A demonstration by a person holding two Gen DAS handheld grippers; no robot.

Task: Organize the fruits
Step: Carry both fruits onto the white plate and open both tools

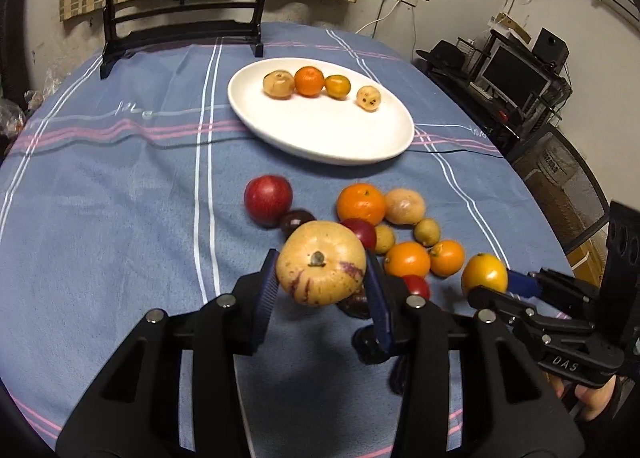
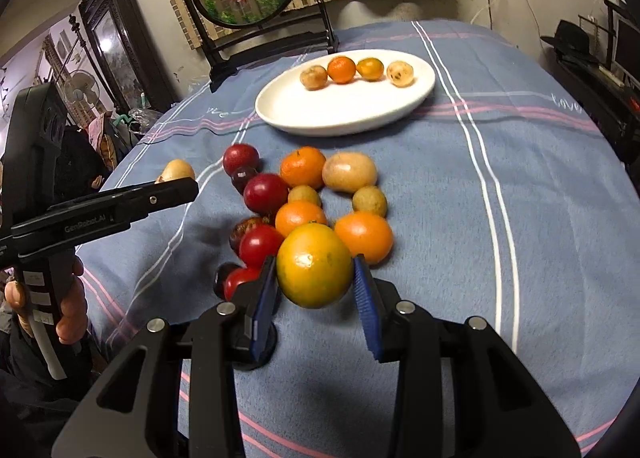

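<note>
A pale yellow purple-streaked fruit (image 1: 321,263) is clamped between the blue pads of the left gripper (image 1: 322,282), lifted above the fruit pile (image 2: 304,194) on the desk (image 2: 540,218). A yellow-orange citrus (image 2: 314,264) is gripped likewise by the right gripper (image 2: 316,290). Beyond, four small fruits are lined on a white plate (image 2: 344,114).

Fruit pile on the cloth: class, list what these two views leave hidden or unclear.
- Left wrist view: a dark fruit lies mostly hidden behind the pale melon held in the left gripper.
- Right wrist view: a dark fruit is partly hidden behind the right gripper, which holds the yellow-orange citrus.
- The plate's small fruits cannot be identified in either view.
</note>
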